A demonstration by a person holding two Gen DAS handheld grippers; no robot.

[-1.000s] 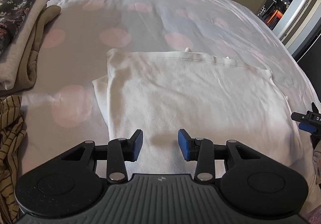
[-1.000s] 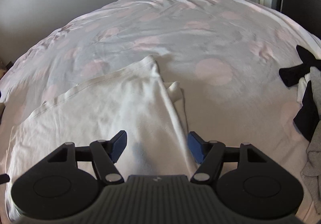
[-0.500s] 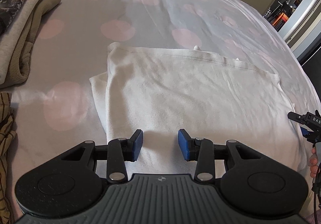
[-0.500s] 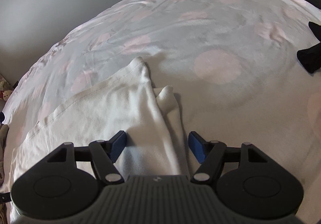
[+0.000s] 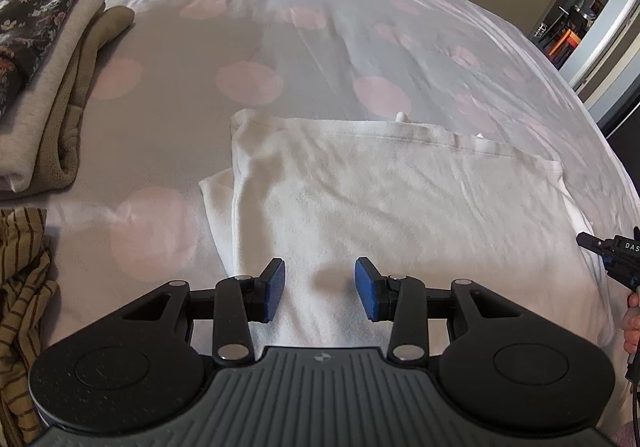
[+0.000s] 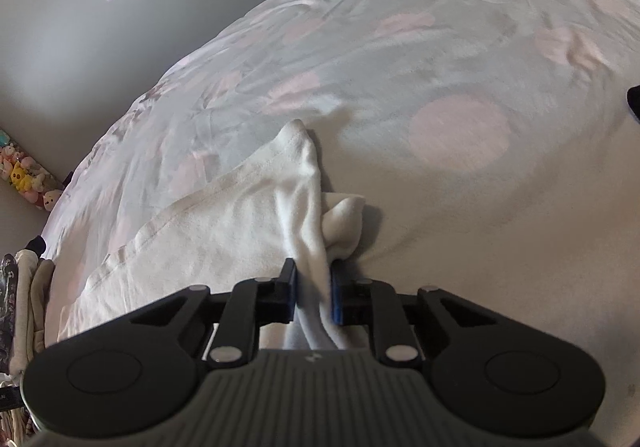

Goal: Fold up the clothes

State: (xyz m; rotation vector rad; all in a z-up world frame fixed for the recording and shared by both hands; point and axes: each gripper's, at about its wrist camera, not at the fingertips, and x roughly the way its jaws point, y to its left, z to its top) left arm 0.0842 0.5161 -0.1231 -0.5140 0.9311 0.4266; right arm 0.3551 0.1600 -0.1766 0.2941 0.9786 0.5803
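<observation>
The right gripper (image 6: 313, 295), black with blue pads, is closing its jaws on a bunched fold at the right edge of the white, soft-napped folded garment (image 6: 224, 231); the cloth is gathered between the two pads and rises in a ridge from them toward the garment's far right corner, with a small rounded lump of white fabric just right of the pinch. The left gripper (image 5: 320, 289) hangs over the near edge of the same garment (image 5: 392, 199) with its jaws spread apart and nothing between them, the pads apart from the cloth as far as the view allows. The garment lies flat as a wide rectangle on the pale bedspread with large pink dots (image 5: 248, 83), a second layer showing at its left side and a hemmed edge along the far side. At the far right of the left wrist view the tip of the right gripper and a few fingers of the person's hand (image 5: 632, 321) appear beside the garment's right edge. To the left on the bed sits a stack of folded clothes (image 5: 44, 95) in beige and grey with a dark floral piece on top, and nearer, a crumpled tan garment with dark stripes (image 5: 22, 287). Beyond the bed, far right, is an open doorway (image 5: 576, 15).
</observation>
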